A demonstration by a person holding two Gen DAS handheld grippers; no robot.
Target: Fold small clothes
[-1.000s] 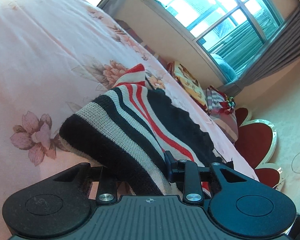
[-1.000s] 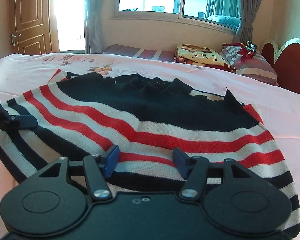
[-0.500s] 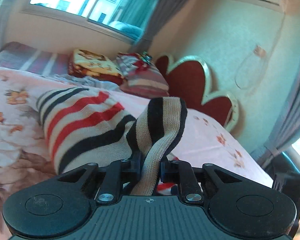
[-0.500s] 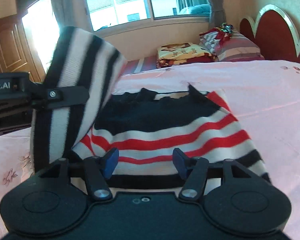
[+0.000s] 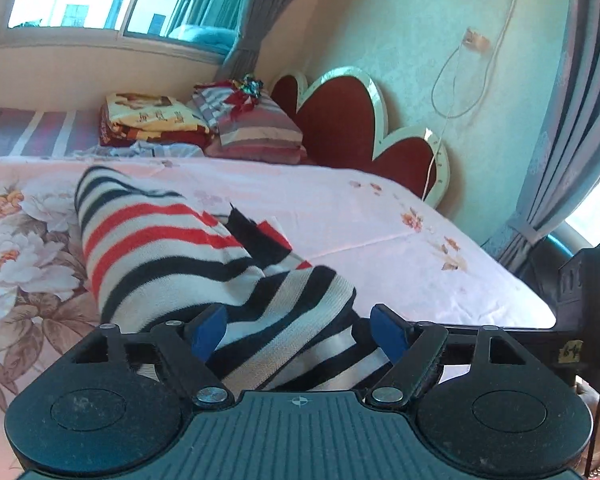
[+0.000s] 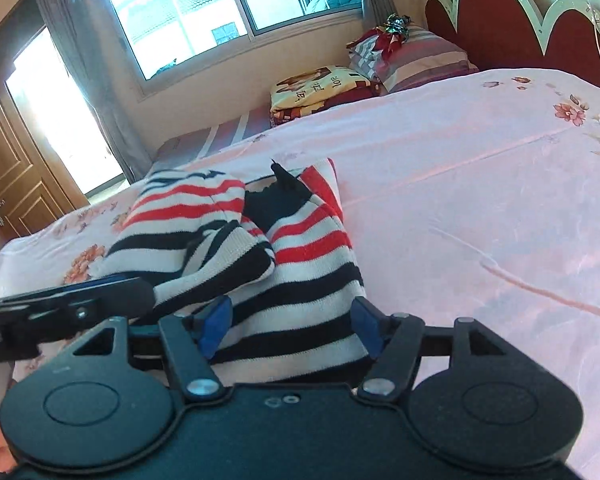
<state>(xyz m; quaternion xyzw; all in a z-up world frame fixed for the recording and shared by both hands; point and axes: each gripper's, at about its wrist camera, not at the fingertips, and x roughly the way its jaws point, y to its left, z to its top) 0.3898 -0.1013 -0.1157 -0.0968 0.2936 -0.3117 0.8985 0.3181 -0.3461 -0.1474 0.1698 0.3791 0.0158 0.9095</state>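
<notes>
A knitted sweater (image 5: 160,240) striped black, white and red lies folded lengthwise on the pink flowered bed sheet (image 5: 380,232). Its left side is laid over the middle, so the bundle (image 6: 308,272) is narrow. My left gripper (image 5: 298,334) hovers at the near hem, and its jaws are opening. The folded-over flap lies loose between its blue pads (image 5: 208,332), not pinched. My right gripper (image 6: 291,326) stands over the right part of the hem, jaws also opening. Fabric lies between its pads (image 6: 366,328). In the right wrist view the left gripper (image 6: 60,312) shows at the left edge.
At the head of the bed lie a folded yellow-and-red blanket (image 5: 152,120) and striped pillows (image 5: 256,128), against a red headboard (image 5: 340,120). Window (image 6: 228,4) and wooden door (image 6: 12,160) lie beyond. Bare sheet (image 6: 480,200) stretches right of the sweater.
The left gripper lifted the sweater's left side, swung it across to the right over the middle and let it go; its jaws went from shut to wide. The right gripper's jaws widened a little.
</notes>
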